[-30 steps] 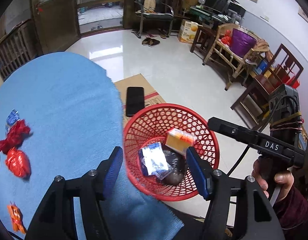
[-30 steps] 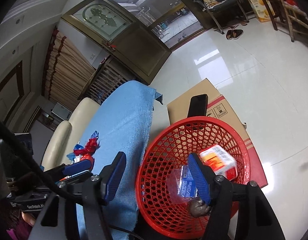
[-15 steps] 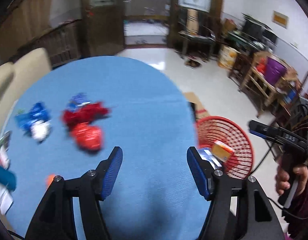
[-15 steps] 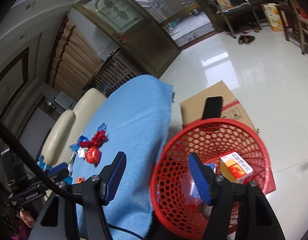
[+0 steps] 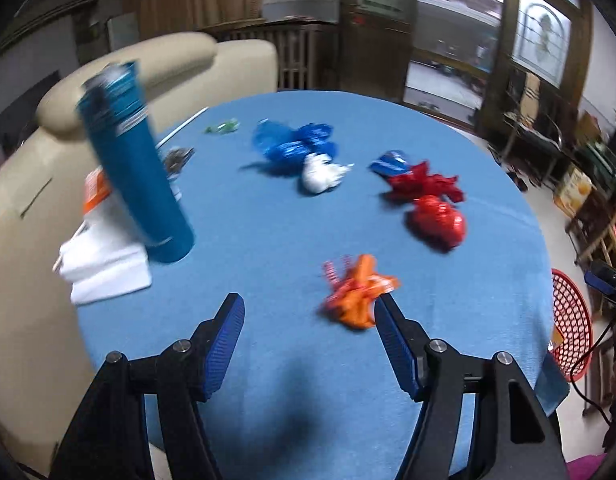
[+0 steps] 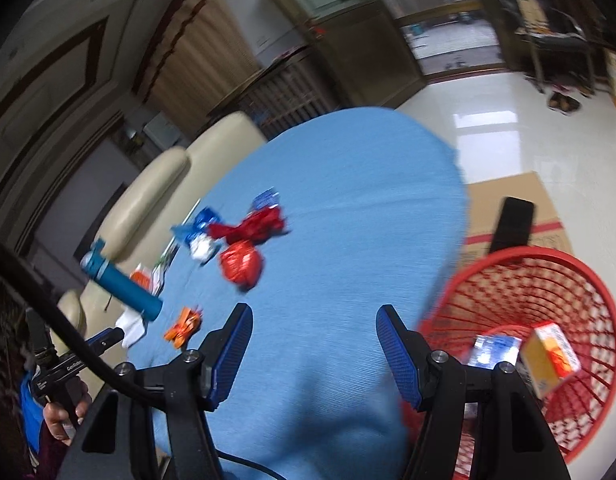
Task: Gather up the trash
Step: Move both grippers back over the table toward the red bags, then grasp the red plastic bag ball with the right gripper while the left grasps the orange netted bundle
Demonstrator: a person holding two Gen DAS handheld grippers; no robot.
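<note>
left gripper [image 5: 309, 314] over the near edge of the blue cloth [image 5: 268, 216], jaws spread wide, nothing between them; orange wrapper [image 5: 356, 294] just beyond, touching or just beside the right fingertip, hard to tell through blur

farther right on the cloth, red wrapper [image 5: 436, 218] with a red foil scrap [image 5: 424, 182] behind it; blue wrappers [image 5: 296, 144] and a white wad [image 5: 320, 174] at the far middle; teal bottle [image 5: 134, 164] upright at left beside white paper [image 5: 104, 264]

right gripper [image 6: 314, 334] above the cloth's near right part, jaws also spread, empty; red basket [image 6: 548, 280] just right of it off the table edge, holding an orange box [image 6: 550, 354] and a blue-white packet [image 6: 494, 350]; black phone [image 6: 512, 224] on a cardboard box [image 6: 504, 196] beyond the basket
</note>
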